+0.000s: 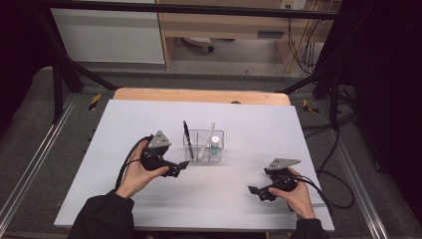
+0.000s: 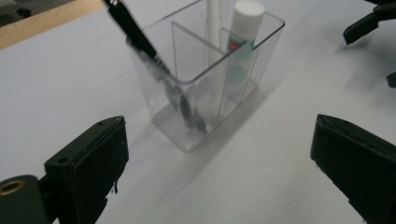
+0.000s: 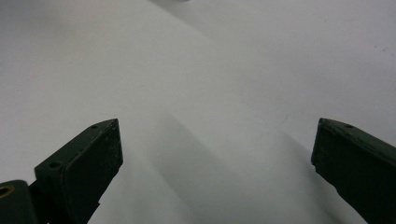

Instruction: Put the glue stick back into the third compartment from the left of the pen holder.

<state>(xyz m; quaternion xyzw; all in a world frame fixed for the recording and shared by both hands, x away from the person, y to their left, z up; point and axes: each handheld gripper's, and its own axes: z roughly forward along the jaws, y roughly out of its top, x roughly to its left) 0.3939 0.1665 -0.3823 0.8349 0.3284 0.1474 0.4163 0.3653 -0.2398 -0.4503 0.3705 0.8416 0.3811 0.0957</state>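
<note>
Clear acrylic organiser [image 2: 205, 93] stands just ahead of the left gripper [image 2: 219, 163], holding black pen [image 2: 140, 42], white pen [image 2: 214, 23] and glue stick [image 2: 243, 42]. Both grippers' jaws gape empty; right gripper [image 3: 217, 154] idles over bare bench [image 3: 233, 70]. Loading appears complete.

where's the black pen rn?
High view: black pen stands tilted in the left compartment of the clear holder, mid-table, just beyond the open left gripper.

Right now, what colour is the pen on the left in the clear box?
Black. The pen shows best in the left gripper view.
</note>
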